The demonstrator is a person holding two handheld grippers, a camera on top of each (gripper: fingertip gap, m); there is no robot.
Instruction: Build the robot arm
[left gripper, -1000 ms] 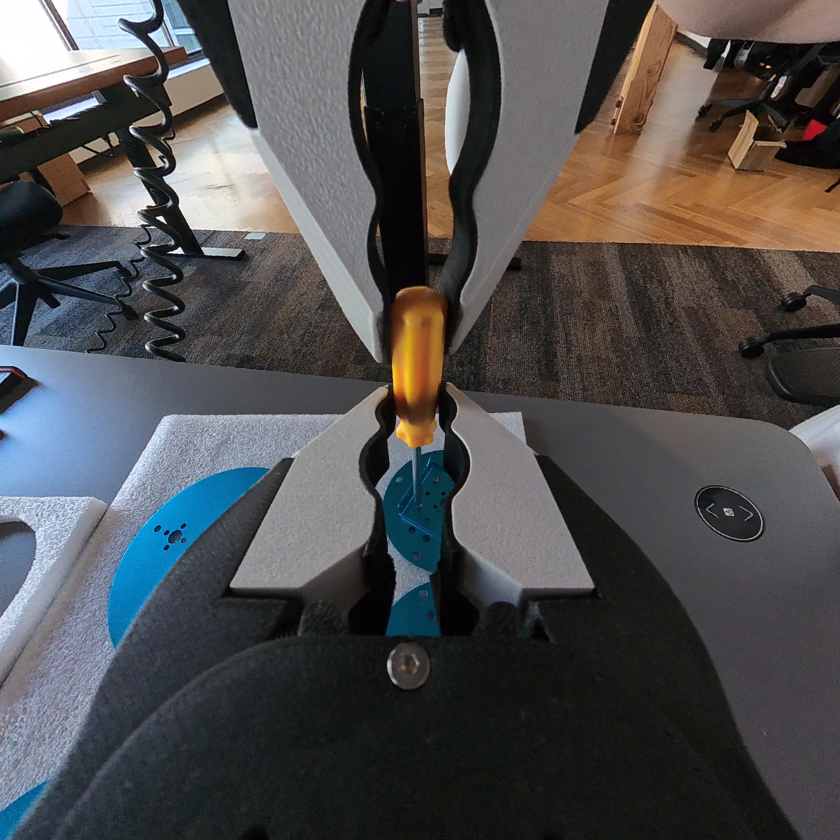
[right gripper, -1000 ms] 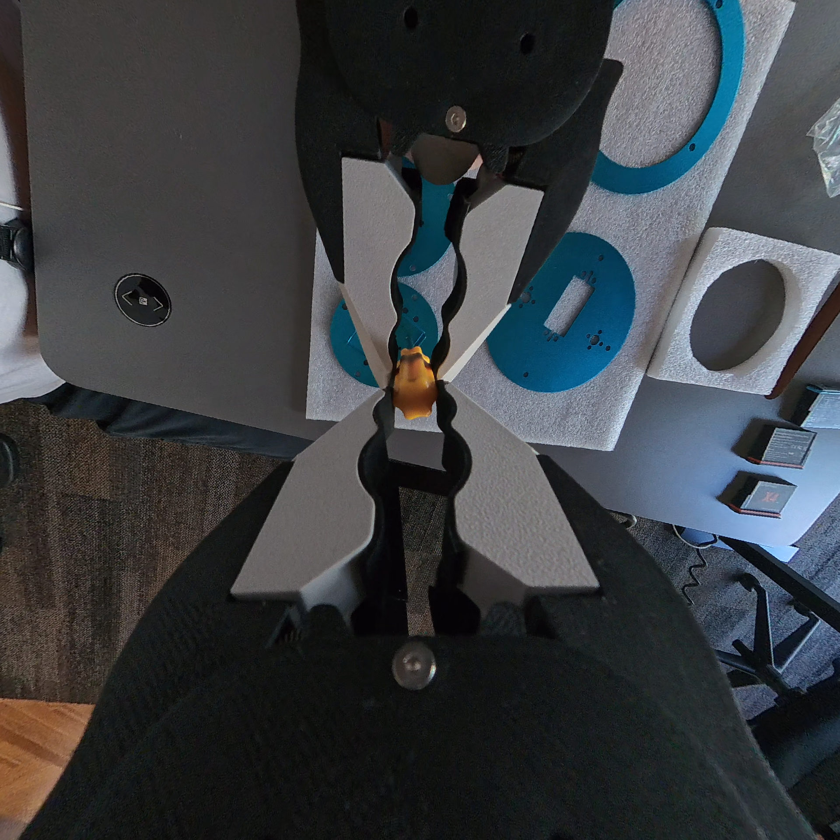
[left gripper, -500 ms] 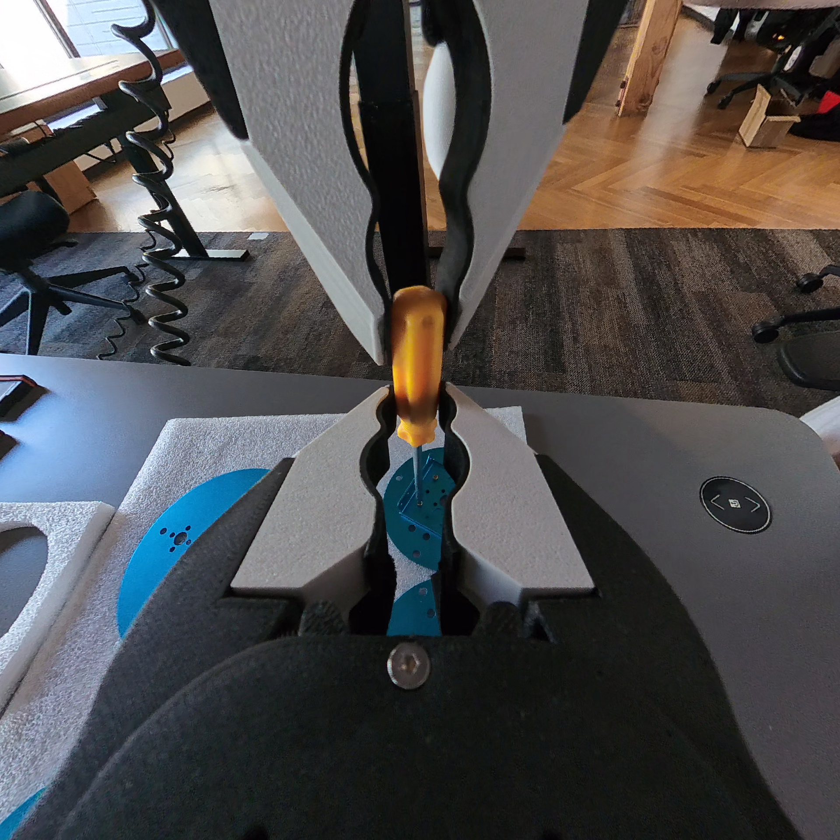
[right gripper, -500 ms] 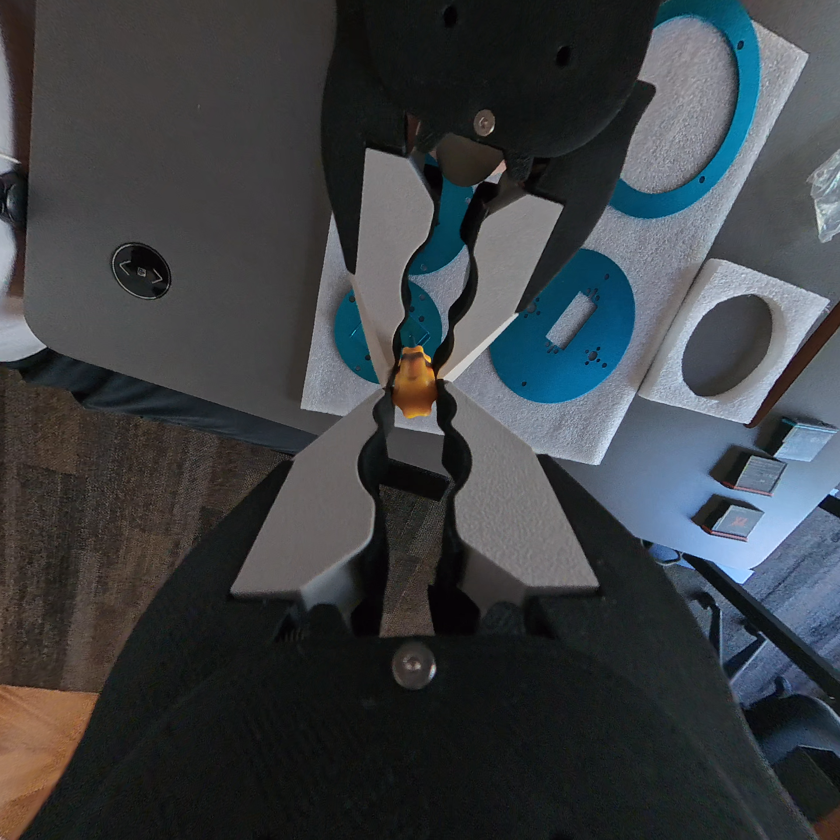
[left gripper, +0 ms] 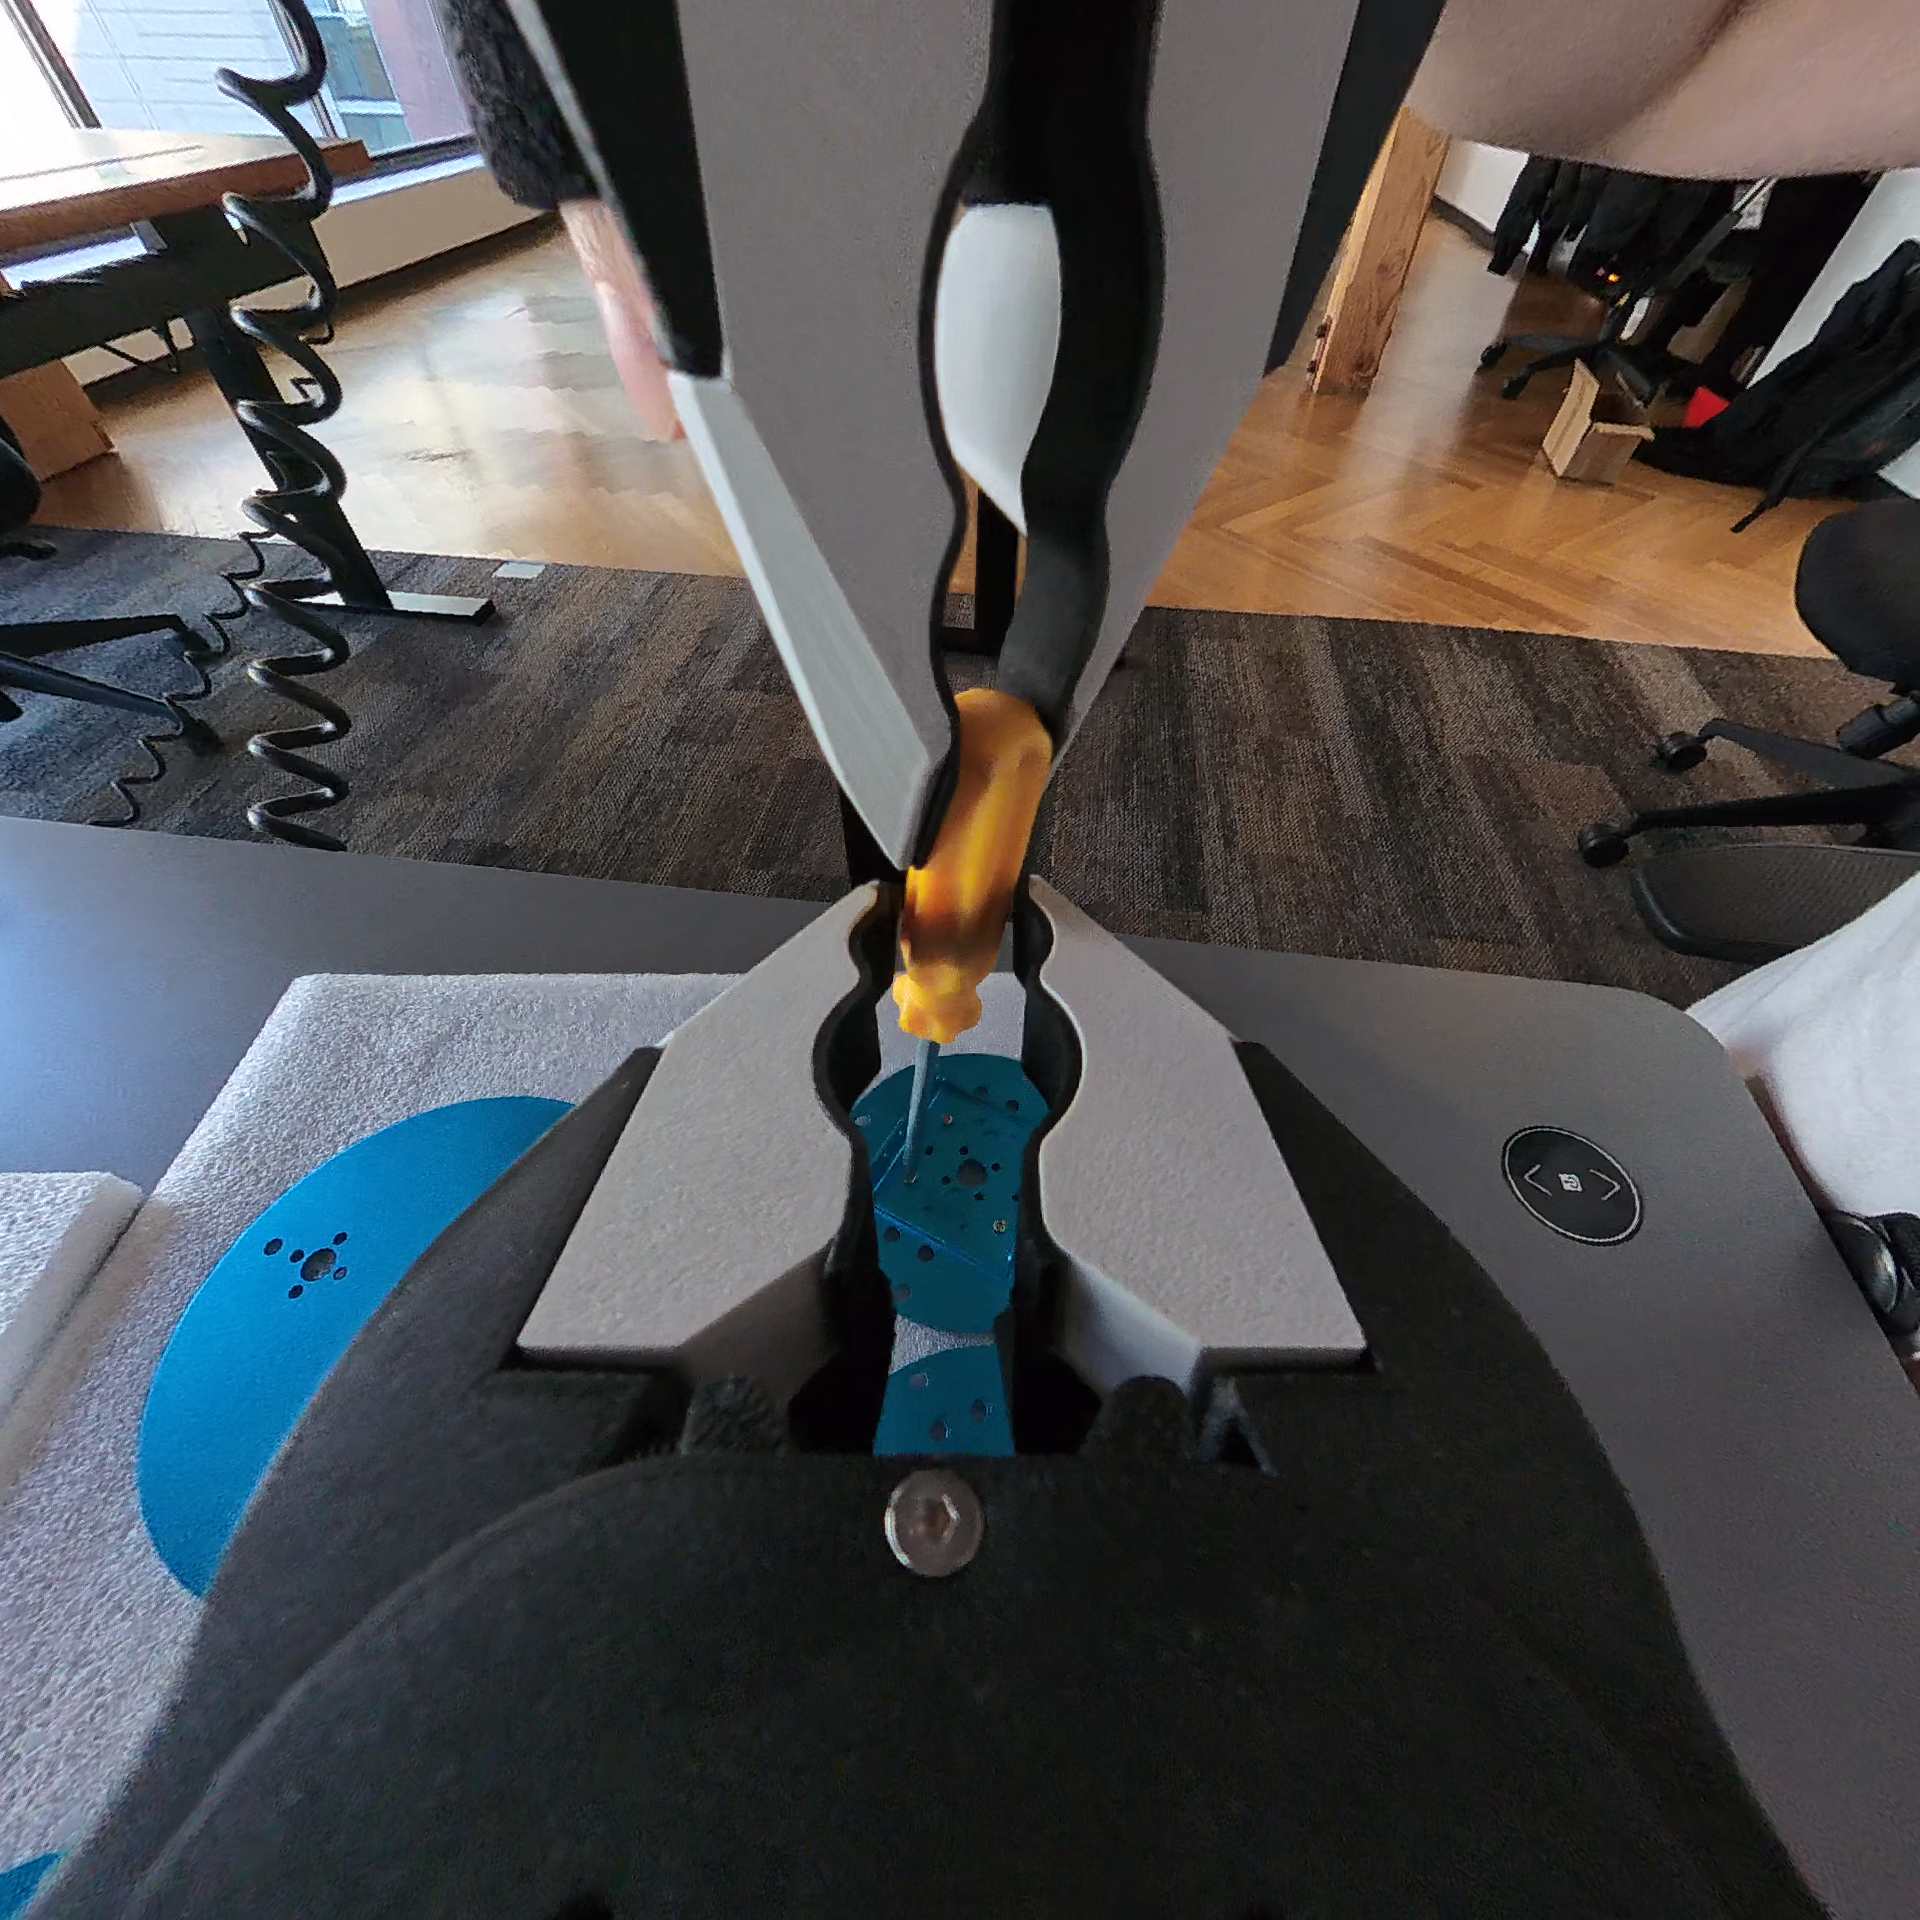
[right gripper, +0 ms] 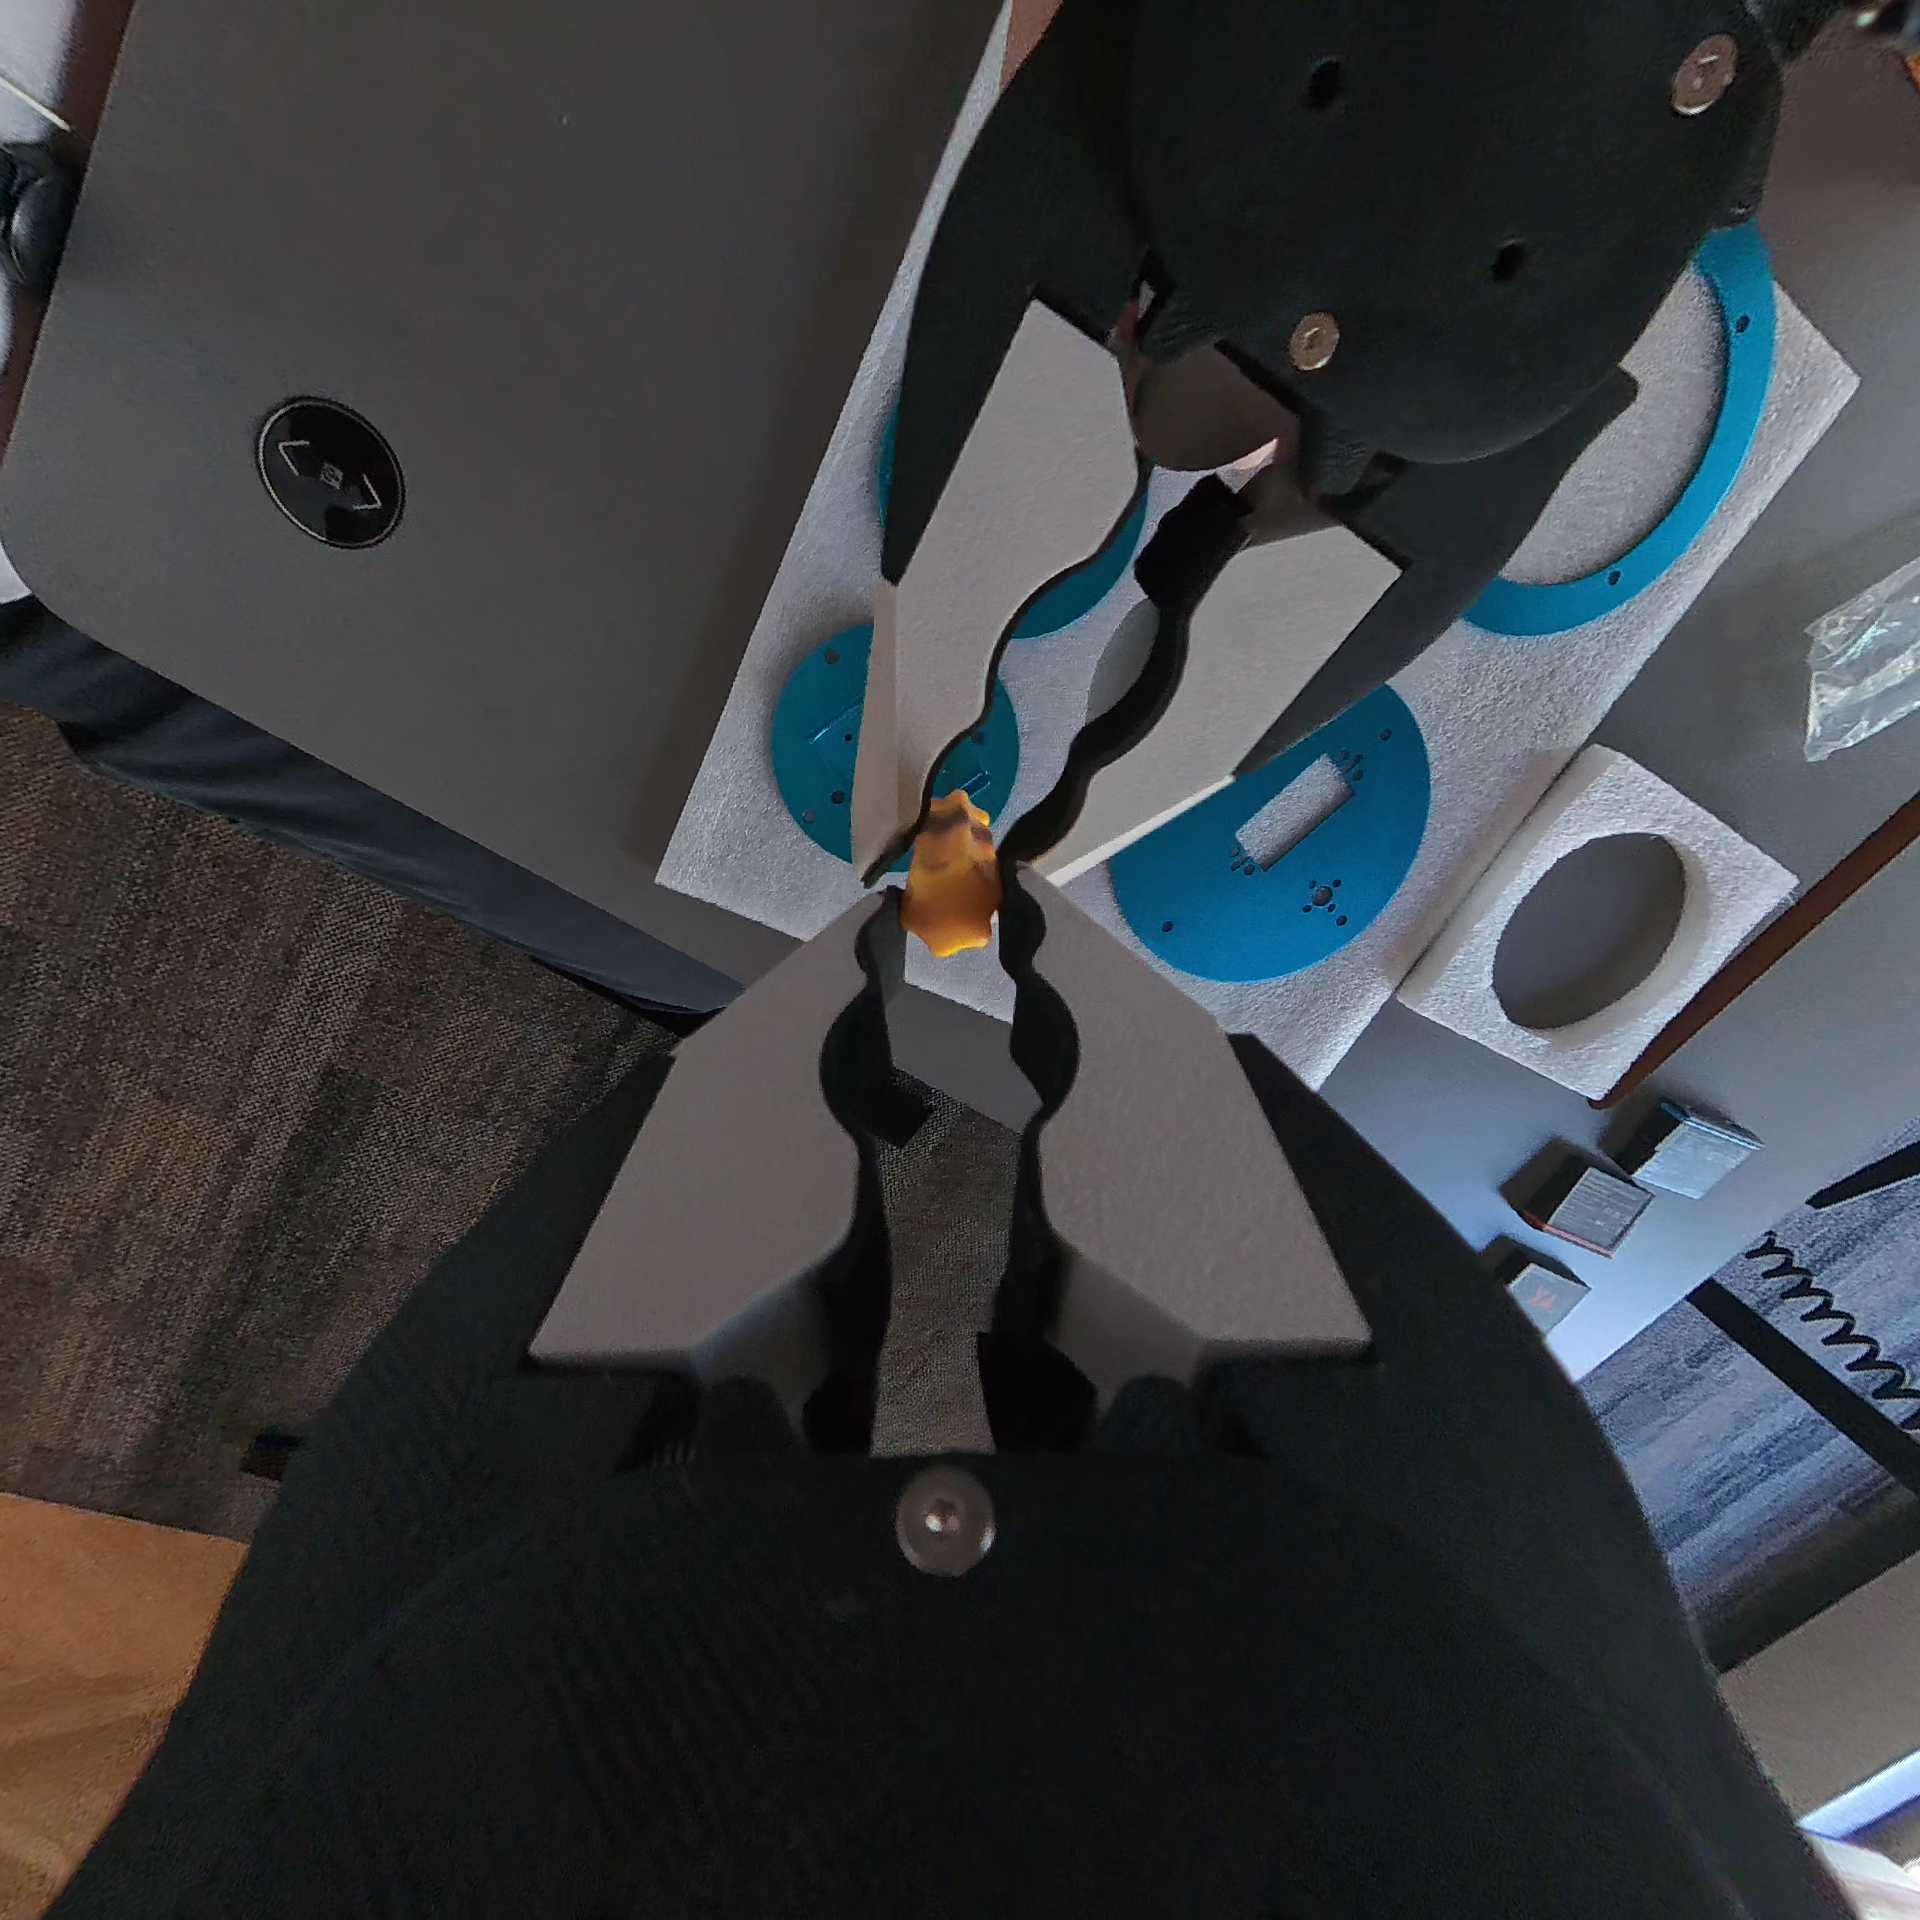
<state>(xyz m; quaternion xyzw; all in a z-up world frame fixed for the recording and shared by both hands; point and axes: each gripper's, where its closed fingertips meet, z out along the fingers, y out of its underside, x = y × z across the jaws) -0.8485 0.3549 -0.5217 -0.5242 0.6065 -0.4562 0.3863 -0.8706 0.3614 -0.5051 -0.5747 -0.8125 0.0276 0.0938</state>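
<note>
An orange-handled screwdriver (left gripper: 966, 862) leans with its top to the right. Its thin shaft tip rests in a hole of a small blue bracket (left gripper: 945, 1174) on a small blue disc (left gripper: 987, 1091). My left gripper (left gripper: 956, 899) is closed around the lower handle. My right gripper (left gripper: 982, 779) comes down from above and is shut on the handle's top. In the right wrist view the handle end (right gripper: 948, 883) sits between my right gripper's tips (right gripper: 948, 899), with the left gripper (right gripper: 951, 857) opposite. The disc (right gripper: 821, 717) lies on a white foam sheet (right gripper: 748, 831).
The foam sheet also holds a large blue disc (right gripper: 1278, 883) and a blue ring (right gripper: 1704, 499). A foam block with a round hole (right gripper: 1455, 997), small boxes (right gripper: 1590, 1205) and a plastic bag (right gripper: 1870, 665) lie beyond. A round button (left gripper: 1571, 1184) sits in the grey table. The left tips stand about 9 cm off the small blue bracket (left gripper: 945, 1174).
My right gripper has swung around the handle, so its view has rotated. The screwdriver has gone from upright to leaning, top to the right. Its tip stays on the bracket.
</note>
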